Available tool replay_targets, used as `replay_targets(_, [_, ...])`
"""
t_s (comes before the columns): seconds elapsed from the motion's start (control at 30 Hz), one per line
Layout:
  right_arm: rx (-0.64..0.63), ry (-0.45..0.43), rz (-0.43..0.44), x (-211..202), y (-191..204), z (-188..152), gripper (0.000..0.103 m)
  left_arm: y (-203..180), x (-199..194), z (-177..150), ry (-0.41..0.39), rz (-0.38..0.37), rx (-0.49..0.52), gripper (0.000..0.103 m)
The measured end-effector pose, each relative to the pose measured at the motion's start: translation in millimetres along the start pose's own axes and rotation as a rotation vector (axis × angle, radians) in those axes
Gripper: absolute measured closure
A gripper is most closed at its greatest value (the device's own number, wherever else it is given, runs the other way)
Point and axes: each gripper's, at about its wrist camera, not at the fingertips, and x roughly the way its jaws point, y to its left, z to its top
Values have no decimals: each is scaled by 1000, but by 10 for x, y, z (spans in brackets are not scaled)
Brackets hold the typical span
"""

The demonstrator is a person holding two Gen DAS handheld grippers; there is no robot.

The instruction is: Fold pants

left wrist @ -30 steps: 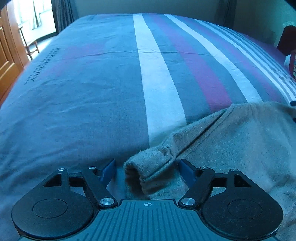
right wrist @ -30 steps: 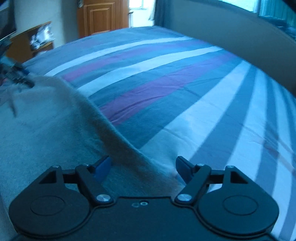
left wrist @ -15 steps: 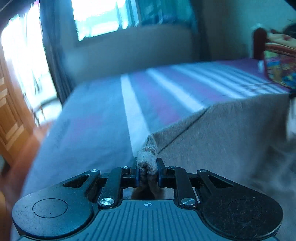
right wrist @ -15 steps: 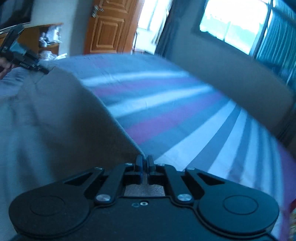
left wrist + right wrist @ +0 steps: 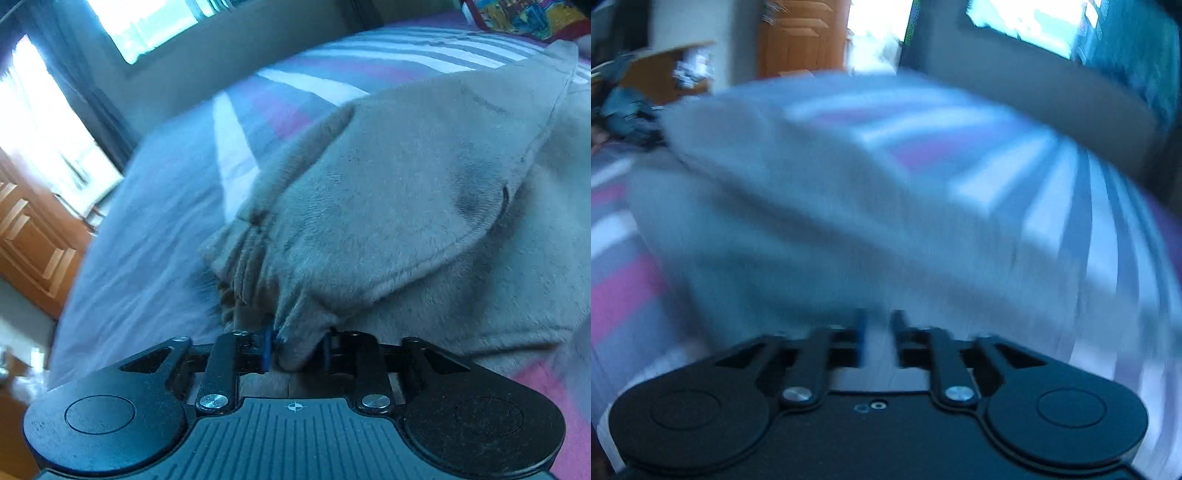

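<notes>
Grey-beige fleece pants [image 5: 388, 206] lie on the striped bed sheet [image 5: 155, 236], with one part folded over onto the rest. My left gripper [image 5: 296, 349] has its jaws opening, and a gathered cuff of the pants sits loosely between the blue pads. In the blurred right wrist view the pants [image 5: 812, 229] spread across the sheet [image 5: 1089, 229]. My right gripper [image 5: 880, 332] is low over them, its jaws opening with a strip of the pale cloth in the narrow gap. The left gripper [image 5: 628, 114] shows at the far left edge.
A wooden door [image 5: 29, 236] and a bright window [image 5: 147, 26] stand past the bed's left side. A colourful pillow [image 5: 524, 14] lies at the top right. The right wrist view has a wooden door [image 5: 801, 33], a cluttered shelf [image 5: 676, 70] and a grey wall [image 5: 1034, 85].
Both grippers closed on the pants' edge, lifted it and carried it across the bed over the rest of the pants. Their jaws now stand wider apart than half a second ago.
</notes>
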Motion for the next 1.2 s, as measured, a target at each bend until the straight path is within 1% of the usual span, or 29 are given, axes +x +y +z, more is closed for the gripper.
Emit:
replay_targets(0.03, [41, -13, -8, -42, -9, -45, 78, 13, -103, -23, -1, 14, -32, 54])
replay_targets(0.07, [104, -36, 0, -127, -31, -58, 67, 52, -203, -40, -5, 36, -74, 30])
replay_targets(0.1, [165, -56, 16, -215, -64, -89, 59, 107, -304, -44, -20, 44, -125, 22])
replay_targets(0.13, [228, -74, 33, -268, -127, -97, 48, 161, -397, -82, -33, 41, -179, 22])
replay_targets(0.17, [307, -94, 47, -299, -195, -90, 48, 230, -475, -89, -38, 30, -252, 22])
replay_targets(0.2, [378, -106, 65, -320, -302, -111, 48, 296, -561, -120, -53, 2, -345, 22])
replay_targets(0.3, [665, -162, 150, -220, -702, -171, 48, 467, -702, -250, -133, -154, -670, 23])
replay_targets(0.37, [820, -184, 201, -65, -844, -213, 49, 487, -705, -381, -179, -260, -851, 23])
replay_targets(0.43, [909, -194, 237, 84, -912, -224, 52, 449, -641, -543, -199, -339, -997, 28])
replay_targets(0.47, [954, -194, 256, 178, -942, -222, 55, 440, -584, -609, -200, -380, -1071, 37])
replay_targets(0.5, [986, -192, 264, 254, -955, -231, 57, 399, -511, -647, -198, -412, -1136, 41])
replay_targets(0.57, [1046, -188, 268, 366, -948, -259, 62, 351, -318, -767, -188, -469, -1257, 42])
replay_targets(0.67, [1117, -208, 283, 445, -917, -315, 62, 270, -171, -874, -189, -533, -1383, 43])
replay_targets(0.73, [1147, -220, 291, 505, -908, -326, 63, 221, -97, -933, -199, -552, -1432, 44])
replay_targets(0.77, [1163, -226, 298, 510, -904, -315, 63, 218, -70, -943, -207, -560, -1450, 46])
replay_targets(0.8, [1174, -229, 301, 557, -917, -320, 65, 221, -40, -950, -216, -562, -1464, 54])
replay_targets(0.83, [1187, -232, 302, 618, -940, -326, 66, 230, -13, -945, -224, -557, -1470, 59])
replay_targets(0.87, [1205, -237, 307, 708, -982, -326, 68, 233, 47, -922, -228, -548, -1475, 67])
replay_targets(0.9, [1231, -241, 314, 734, -1039, -326, 69, 250, 44, -892, -232, -542, -1473, 73])
replay_targets(0.93, [1257, -243, 312, 791, -1086, -330, 80, 274, 110, -837, -229, -536, -1459, 76])
replay_targets(0.97, [1270, -236, 293, 798, -1115, -329, 98, 302, 98, -764, -216, -523, -1430, 81])
replay_targets(1.0, [1273, -226, 271, 792, -1125, -328, 99, 336, 106, -688, -213, -514, -1401, 83])
replay_targets(1.03, [1259, -233, 264, 774, -1130, -303, 99, 408, 55, -595, -233, -514, -1363, 83])
replay_targets(1.1, [1161, -321, 252, 524, -1055, -164, 99, 578, -170, -417, -262, -503, -1262, 83])
replay_targets(1.13, [1115, -367, 252, 334, -1003, -98, 99, 681, -261, -341, -267, -491, -1218, 83])
replay_targets(1.2, [1029, -427, 248, -31, -897, -46, 99, 829, -401, -272, -237, -485, -1154, 83])
